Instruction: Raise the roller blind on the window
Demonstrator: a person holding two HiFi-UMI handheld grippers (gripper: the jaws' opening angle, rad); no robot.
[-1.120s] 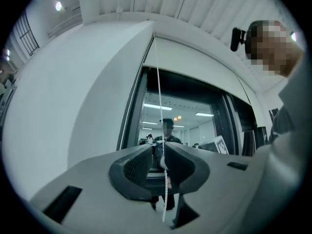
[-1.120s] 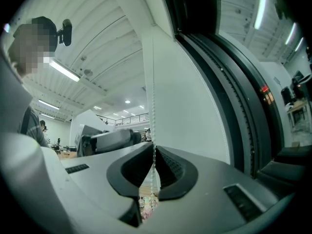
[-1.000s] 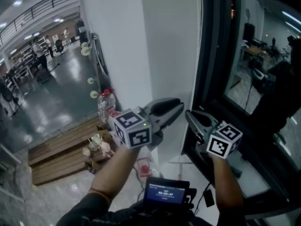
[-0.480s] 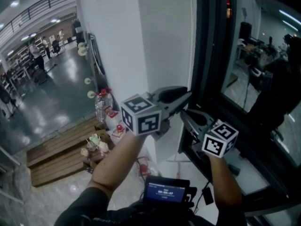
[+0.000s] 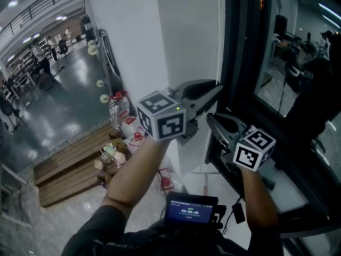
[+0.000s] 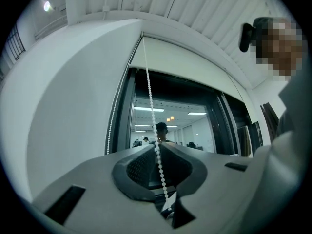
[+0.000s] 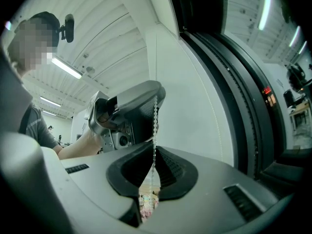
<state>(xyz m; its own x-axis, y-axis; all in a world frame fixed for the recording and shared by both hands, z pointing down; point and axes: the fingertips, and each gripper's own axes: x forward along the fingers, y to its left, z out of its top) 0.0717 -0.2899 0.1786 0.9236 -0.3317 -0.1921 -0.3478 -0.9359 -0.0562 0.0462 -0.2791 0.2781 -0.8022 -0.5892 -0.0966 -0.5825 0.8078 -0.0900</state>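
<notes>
Bead chain (image 6: 150,97) runs 12-to-6 through left gripper (image 6: 157,145), fingers just closing and not tight yet, while right gripper (image 7: 153,148) has it clamped below.

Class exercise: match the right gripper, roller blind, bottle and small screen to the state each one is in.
A right gripper
B roller blind
C bottle
D small screen

1 lit up
2 white, drawn high up
3 shut on the bead chain
4 clear, standing upright

Pairs: A-3, B-2, C-4, D-1
</notes>
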